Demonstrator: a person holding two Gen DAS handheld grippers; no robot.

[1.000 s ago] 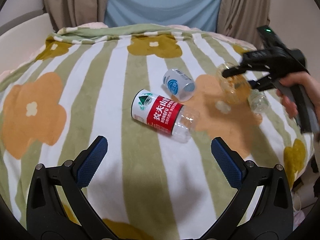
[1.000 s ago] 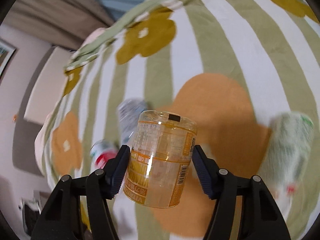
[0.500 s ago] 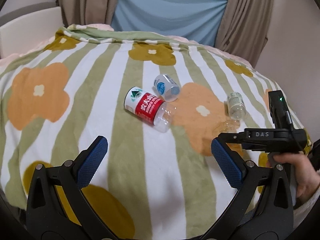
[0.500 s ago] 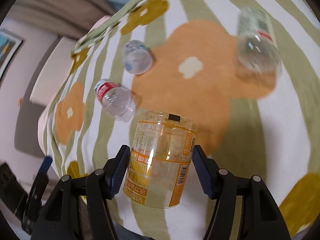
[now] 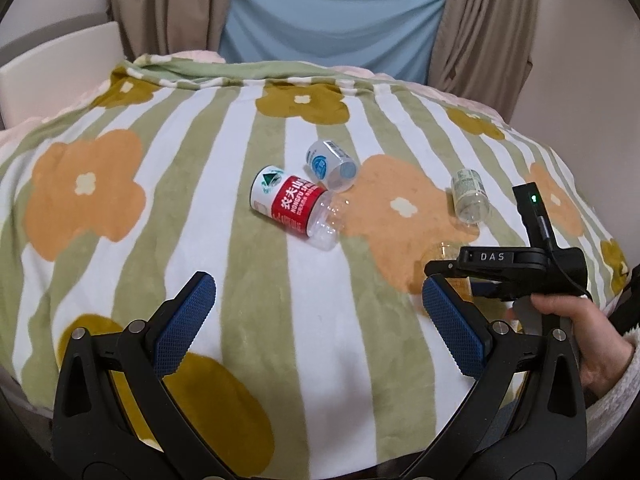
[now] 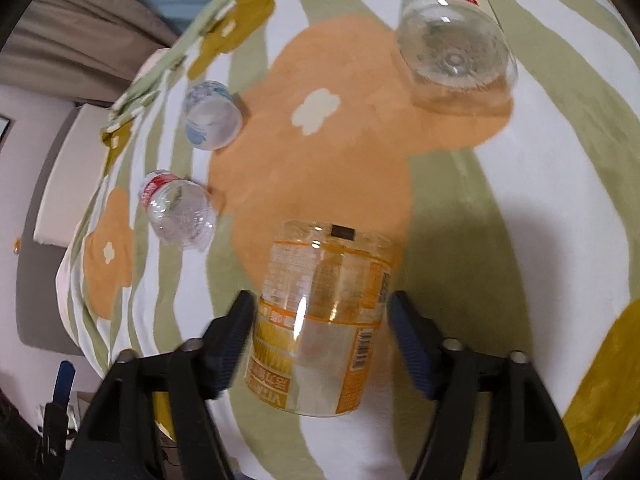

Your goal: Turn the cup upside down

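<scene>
The right hand-held gripper (image 6: 320, 320) has its two fingers (image 6: 236, 332) spread a little wider than the cup (image 6: 320, 320), with a thin gap showing on each side, so it looks released or just about to let go rather than clamped. The cup is a clear plastic one with an orange printed band; the print reads upside down and the closed base points away from the camera, toward the bed (image 6: 520, 220). From the left wrist view the same cup (image 5: 448, 256) sits low at the near right of the bedspread, mostly hidden behind the right hand-held gripper (image 5: 444, 276), and whether its rim already rests on the cloth cannot be told.

The step in hand looks like setting the flipped cup down. To do it well, keep the cup square to the bedding, since the soft quilt gives and a tilted rim could tip it. Draw the fingers straight back without brushing the sides.

The left hand-held gripper (image 5: 316, 320) hangs wide open over the near bedspread, holding nothing. Further out lie a red-labelled bottle (image 5: 294, 212), a blue-labelled bottle (image 5: 330, 164) just beside it, and a green-labelled bottle (image 5: 469, 194) well apart to the right, all on their sides
</scene>
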